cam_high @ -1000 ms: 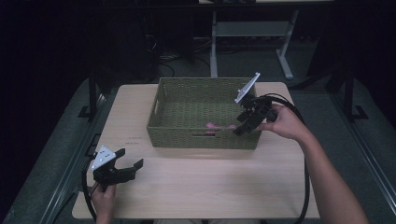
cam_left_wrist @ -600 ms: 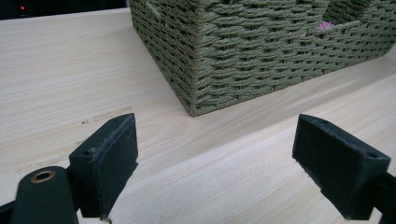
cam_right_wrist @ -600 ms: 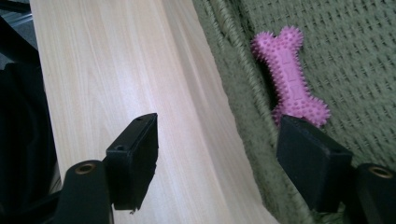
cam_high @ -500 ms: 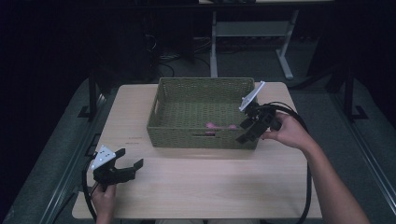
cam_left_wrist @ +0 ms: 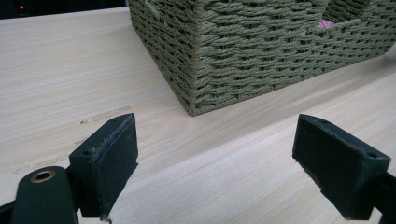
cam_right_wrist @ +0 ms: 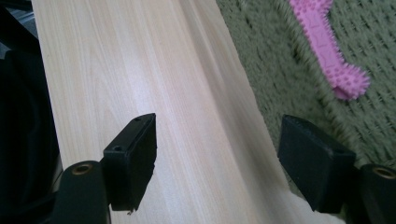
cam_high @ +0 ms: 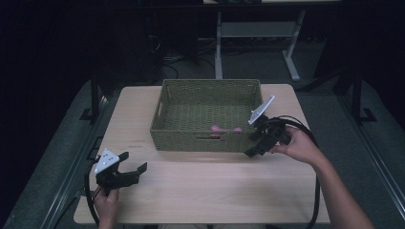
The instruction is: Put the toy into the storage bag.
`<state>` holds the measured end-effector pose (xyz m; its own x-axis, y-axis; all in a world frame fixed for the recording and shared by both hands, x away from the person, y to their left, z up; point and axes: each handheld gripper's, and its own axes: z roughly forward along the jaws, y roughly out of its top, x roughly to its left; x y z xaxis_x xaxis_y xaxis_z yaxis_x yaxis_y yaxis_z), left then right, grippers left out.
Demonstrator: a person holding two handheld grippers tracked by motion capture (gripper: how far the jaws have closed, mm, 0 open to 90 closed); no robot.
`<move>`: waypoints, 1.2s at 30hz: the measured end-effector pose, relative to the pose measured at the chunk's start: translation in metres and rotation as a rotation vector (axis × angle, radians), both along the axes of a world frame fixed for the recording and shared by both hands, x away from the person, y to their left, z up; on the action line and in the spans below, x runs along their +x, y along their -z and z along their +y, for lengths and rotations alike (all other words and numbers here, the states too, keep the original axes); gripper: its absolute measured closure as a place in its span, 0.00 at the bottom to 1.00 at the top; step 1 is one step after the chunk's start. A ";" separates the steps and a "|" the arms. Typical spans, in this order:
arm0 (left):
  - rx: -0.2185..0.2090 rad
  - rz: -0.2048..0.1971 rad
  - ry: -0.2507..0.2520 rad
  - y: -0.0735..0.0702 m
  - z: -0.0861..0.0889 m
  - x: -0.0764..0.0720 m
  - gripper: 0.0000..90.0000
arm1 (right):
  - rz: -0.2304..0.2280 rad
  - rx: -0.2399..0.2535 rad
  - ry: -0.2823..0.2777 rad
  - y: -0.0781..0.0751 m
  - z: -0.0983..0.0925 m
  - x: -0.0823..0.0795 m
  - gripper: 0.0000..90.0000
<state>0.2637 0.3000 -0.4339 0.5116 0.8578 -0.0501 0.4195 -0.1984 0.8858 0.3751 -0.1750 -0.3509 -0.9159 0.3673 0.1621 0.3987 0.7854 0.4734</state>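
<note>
The pink spiky toy (cam_right_wrist: 329,46) lay on the floor of the woven basket (cam_high: 205,140); the right gripper (cam_high: 252,150) hung at the basket's near right corner, jaws apart and just widening, nothing between them; the left gripper (cam_high: 135,168) rested open over the table (cam_high: 215,191).
</note>
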 end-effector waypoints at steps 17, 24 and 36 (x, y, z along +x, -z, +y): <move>0.006 0.001 0.004 0.000 -0.001 0.000 0.15 | 0.021 0.025 0.039 0.028 -0.020 -0.017 0.31; 0.003 0.002 0.002 0.000 -0.002 0.000 0.15 | 0.032 0.028 0.056 0.041 -0.029 -0.025 0.31; 0.007 0.003 0.003 0.001 -0.002 0.000 0.15 | 0.026 0.043 0.083 0.055 -0.044 -0.041 0.30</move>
<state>0.2639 0.2977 -0.4346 0.5141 0.8565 -0.0461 0.4217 -0.2056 0.8831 0.3336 -0.2191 -0.4058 -0.8776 0.4344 0.2030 0.4748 0.7283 0.4941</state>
